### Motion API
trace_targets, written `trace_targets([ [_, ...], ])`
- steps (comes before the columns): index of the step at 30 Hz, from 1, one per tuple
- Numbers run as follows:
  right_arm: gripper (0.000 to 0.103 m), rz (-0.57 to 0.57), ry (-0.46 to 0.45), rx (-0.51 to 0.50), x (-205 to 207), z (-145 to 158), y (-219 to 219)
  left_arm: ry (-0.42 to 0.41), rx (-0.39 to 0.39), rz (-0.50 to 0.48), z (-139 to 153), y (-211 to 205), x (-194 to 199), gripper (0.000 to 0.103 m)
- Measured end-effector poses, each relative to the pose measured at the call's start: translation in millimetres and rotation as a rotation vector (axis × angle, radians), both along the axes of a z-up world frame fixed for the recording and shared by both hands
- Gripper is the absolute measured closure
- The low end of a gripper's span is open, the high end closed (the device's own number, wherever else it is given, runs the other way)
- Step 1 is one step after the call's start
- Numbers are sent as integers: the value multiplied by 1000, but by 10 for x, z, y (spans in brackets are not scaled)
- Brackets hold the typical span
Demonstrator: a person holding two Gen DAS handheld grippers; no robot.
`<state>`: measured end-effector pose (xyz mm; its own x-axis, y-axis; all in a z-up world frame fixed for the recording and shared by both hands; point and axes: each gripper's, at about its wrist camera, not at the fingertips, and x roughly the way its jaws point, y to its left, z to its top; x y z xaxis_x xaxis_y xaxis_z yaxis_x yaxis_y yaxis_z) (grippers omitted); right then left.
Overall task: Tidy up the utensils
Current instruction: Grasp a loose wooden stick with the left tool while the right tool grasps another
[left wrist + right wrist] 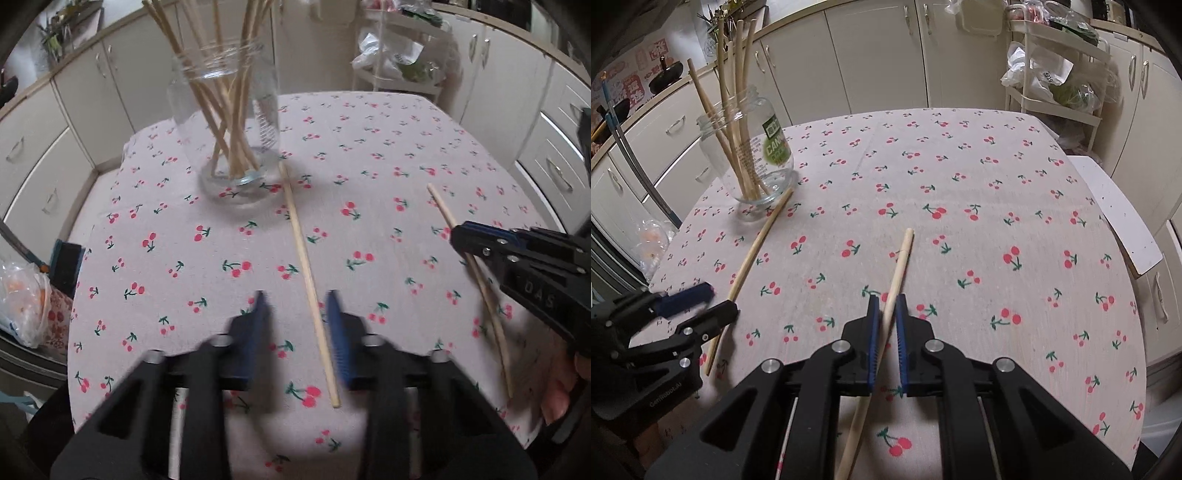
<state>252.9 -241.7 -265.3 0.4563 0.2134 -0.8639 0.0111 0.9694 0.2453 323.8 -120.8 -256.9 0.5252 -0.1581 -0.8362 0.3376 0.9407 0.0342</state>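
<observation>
Cream cabinets (875,55) wrapping round beyond the hand-held gripper; white trolley (1060,74) of bags ahead, rightward.

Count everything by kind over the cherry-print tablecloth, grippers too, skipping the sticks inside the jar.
Loose pale wooden chopsticks: 2 (free chopstick lying flat; held chopstick clamped in the right gripper)
Clear glass jar: 1
Black two-finger grippers with blue pads: 2 (left gripper, right gripper)
Total: 5
</observation>
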Motion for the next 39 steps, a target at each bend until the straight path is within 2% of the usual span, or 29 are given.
trace_targets([
  [1, 93, 1, 2, 9, -7, 1, -4, 0, 14, -13, 6, -28, -27, 97],
  [2, 93, 1, 4, 20, -14, 2, -10, 1, 25, -22, 12, -40, -58, 98],
  [4, 93, 14, 15, 46, -29, 8, -20, 22, 24, -36, 27, -34, -131, 98],
  [7, 92, 19, 33, 62, -38, 21, -44, 109, -29, -61, 67, 43, -243, 98],
  [10, 82, -3, 31, 62, -5, 30, -71, 142, -48, -58, 108, 112, -266, 97],
  [12, 82, -4, 32, 60, 34, 39, -76, 114, -56, -46, 196, 97, -184, 93],
  [14, 82, -3, 31, 41, 82, 46, -63, 75, -49, -44, 257, 21, -93, 71],
  [16, 82, 2, 30, 14, 125, 46, -47, 27, -39, -53, 299, -112, 32, 61],
  [24, 82, 39, 9, -101, 167, -15, 61, 17, 48, -44, 92, -353, 421, 61],
  [25, 84, 42, 5, -111, 163, -16, 68, 20, 50, -46, 72, -354, 434, 63],
  [26, 85, 44, 1, -118, 161, -17, 69, 25, 48, -50, 44, -349, 447, 83],
  [27, 91, 47, 0, -115, 158, -19, 61, 38, 43, -53, 8, -336, 459, 95],
  [28, 94, 49, 1, -102, 158, -17, 50, 39, 27, -58, -5, -324, 447, 98],
  [34, 94, 34, 33, -24, 204, -22, -28, 46, 1, -65, 55, -223, 361, 98],
  [37, 85, 37, 42, -23, 231, -15, -10, 56, -11, -54, 67, -172, 398, 97],
  [39, 85, 51, 44, -36, 251, -16, 18, 54, -14, -47, 71, -167, 430, 95],
])
